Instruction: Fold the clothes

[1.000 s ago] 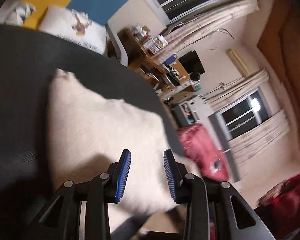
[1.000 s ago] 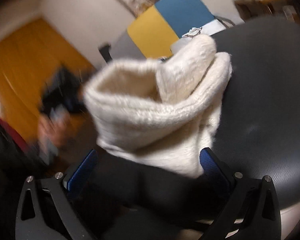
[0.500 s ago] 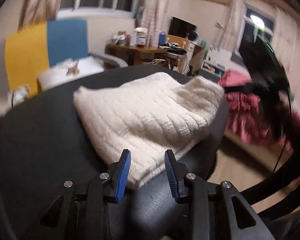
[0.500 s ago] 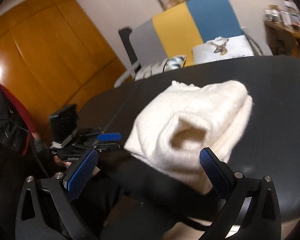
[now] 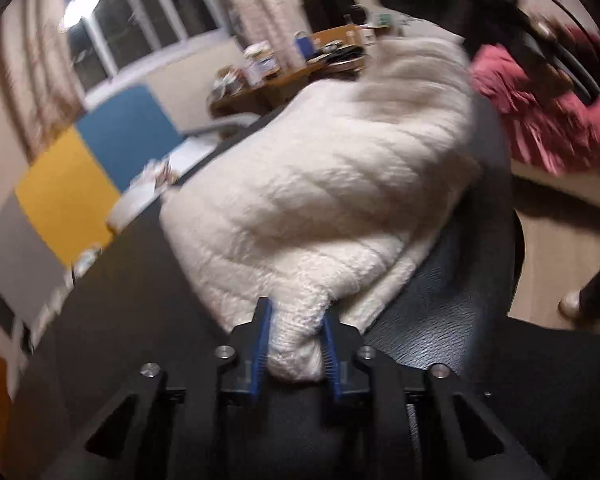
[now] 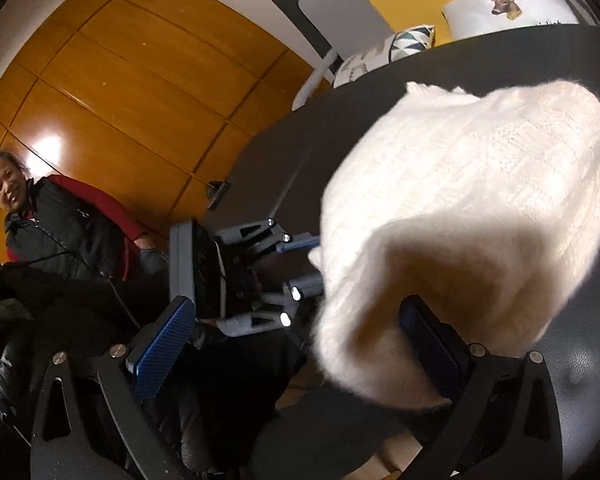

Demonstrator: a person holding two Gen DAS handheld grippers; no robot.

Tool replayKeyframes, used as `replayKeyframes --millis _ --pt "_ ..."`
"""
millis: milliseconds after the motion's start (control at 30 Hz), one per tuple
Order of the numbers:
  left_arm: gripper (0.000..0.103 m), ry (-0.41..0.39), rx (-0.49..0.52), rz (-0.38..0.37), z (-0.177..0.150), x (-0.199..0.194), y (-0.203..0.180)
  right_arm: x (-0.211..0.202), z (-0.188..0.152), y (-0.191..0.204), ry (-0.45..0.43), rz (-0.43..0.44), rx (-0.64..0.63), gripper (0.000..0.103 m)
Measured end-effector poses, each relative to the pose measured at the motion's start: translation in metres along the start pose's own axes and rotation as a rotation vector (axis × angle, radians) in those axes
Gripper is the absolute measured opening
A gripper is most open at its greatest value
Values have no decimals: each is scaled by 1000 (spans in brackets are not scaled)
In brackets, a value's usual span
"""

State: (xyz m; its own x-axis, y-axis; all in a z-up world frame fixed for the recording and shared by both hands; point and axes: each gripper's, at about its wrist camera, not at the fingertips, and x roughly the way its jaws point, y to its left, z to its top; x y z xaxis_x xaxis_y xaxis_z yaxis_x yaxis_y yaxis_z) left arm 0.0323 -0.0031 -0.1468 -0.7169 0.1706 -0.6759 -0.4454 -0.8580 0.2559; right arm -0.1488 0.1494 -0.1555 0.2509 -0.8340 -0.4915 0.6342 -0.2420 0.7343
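Observation:
A folded white knitted sweater (image 5: 332, 168) lies on a round black table (image 5: 112, 304). My left gripper (image 5: 294, 322) is shut on a bunched corner of the sweater's near edge. In the right wrist view the sweater (image 6: 480, 200) bulges over the table's rim (image 6: 340, 92) toward the camera. My right gripper (image 6: 296, 304) is open wide. Its right finger (image 6: 428, 340) is tucked under the overhanging fold, and its left finger (image 6: 160, 344) is clear of it. The left gripper (image 6: 260, 272) shows beyond, at the sweater's other side.
A person in a black vest (image 6: 60, 232) stands at the left before an orange wooden wall (image 6: 120, 80). A yellow, blue and grey panel (image 5: 68, 184), a cluttered desk (image 5: 284, 68) and a pink cloth (image 5: 548, 120) lie beyond the table. A deer cushion (image 6: 500, 4) sits behind.
My left gripper has moved in onto the sweater's near edge and shut on it. The right gripper has come closer, so the sweater's fold now hangs over its right finger.

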Motion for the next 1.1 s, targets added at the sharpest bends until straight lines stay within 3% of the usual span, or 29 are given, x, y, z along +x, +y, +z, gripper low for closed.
replayKeyframes --millis 167,233,300,333,367,467,600,667,700,767,867,900,933,967,1000,1033,1067,1100 --pt "13 -8 -96 -66 -19 -21 33 8 -6 16 107 -13 -84 93" --pt "14 6 -76 -72 -31 -22 34 18 -13 8 167 -89 -69 85" --pt "14 14 -42 -66 -40 -23 31 38 -24 -17 251 -208 -5 54" --pt "14 15 -35 -63 -42 -24 30 40 -26 -23 242 -225 11 26" --pt "14 14 -32 -65 -41 -24 29 41 -28 -28 231 -239 23 21" --pt "14 19 13 -62 -41 -22 24 35 -33 -24 190 -263 25 21" --pt "14 26 48 -77 -38 -27 22 36 -40 -9 234 -296 2 19" --pt "15 18 1 -121 -32 -35 29 37 -43 4 262 -269 -12 26" --pt "15 2 -37 -154 -28 -42 34 34 -41 12 233 -279 -25 31" --pt "15 -19 -71 -202 -20 -52 40 26 -36 27 169 -256 -50 60" --pt "15 -49 -70 -307 -4 -57 44 30 -33 42 155 -238 -104 64" --pt "16 -25 -43 -363 0 -55 42 36 -34 36 170 -251 -101 63" --pt "17 5 16 -373 0 -53 36 41 -35 31 185 -264 -97 63" --pt "17 26 77 -349 -3 -51 29 47 -36 25 200 -277 -94 61" --pt "17 51 113 -336 -7 -47 24 52 -37 20 216 -290 -90 52" --pt "17 84 108 -344 -11 -41 25 57 -38 14 231 -303 -87 27" --pt "17 117 103 -351 -16 -35 26 63 -39 9 246 -316 -83 15" --pt "17 157 92 -347 -21 -27 28 68 -40 3 261 -329 -79 14"
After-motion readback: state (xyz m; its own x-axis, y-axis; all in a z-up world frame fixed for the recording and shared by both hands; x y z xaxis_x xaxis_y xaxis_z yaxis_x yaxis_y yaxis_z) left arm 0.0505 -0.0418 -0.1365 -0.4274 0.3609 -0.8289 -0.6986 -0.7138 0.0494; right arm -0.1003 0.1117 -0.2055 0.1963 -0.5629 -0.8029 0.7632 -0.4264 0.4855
